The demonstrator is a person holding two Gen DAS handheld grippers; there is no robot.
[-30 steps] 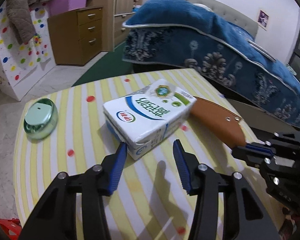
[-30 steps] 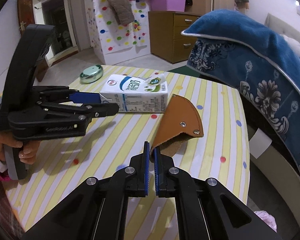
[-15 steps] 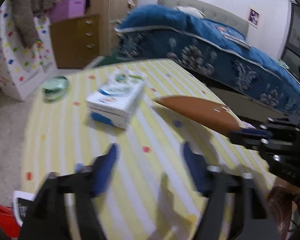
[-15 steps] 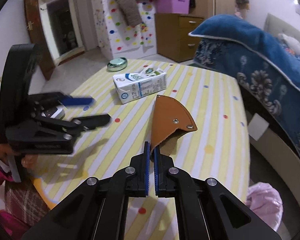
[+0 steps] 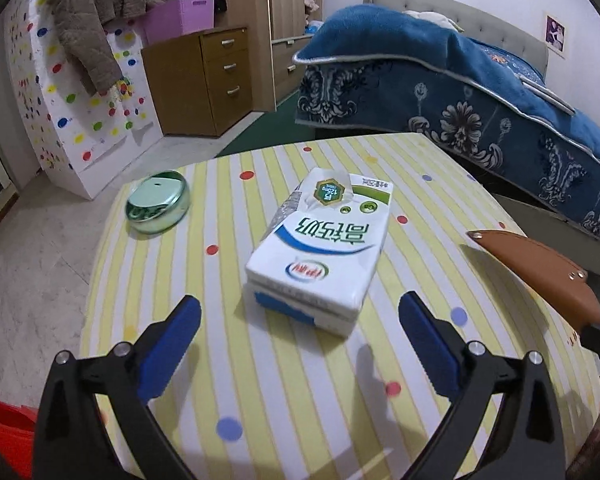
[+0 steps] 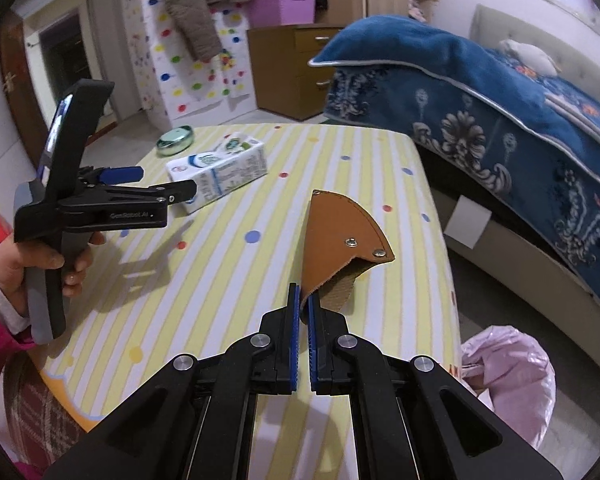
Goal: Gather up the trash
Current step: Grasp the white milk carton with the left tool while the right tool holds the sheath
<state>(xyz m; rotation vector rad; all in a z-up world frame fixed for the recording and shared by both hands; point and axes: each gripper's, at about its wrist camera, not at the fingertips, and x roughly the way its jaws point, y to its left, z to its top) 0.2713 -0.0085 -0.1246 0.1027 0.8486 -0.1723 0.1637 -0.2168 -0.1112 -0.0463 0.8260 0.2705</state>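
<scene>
Nearby, left hand-held gripper (image 5: 300, 320) just opened wide before milk carton (image 5: 324, 244), green tin (image 5: 157, 202) beyond, right hand-held gripper (image 6: 304, 300) pinching brown leather pouch (image 6: 340, 240)

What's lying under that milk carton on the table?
The milk carton lies flat on the yellow striped tablecloth, apart from the green tin. Only cloth shows around its edges; whatever is directly beneath it is covered. The open left gripper is just short of it.
</scene>
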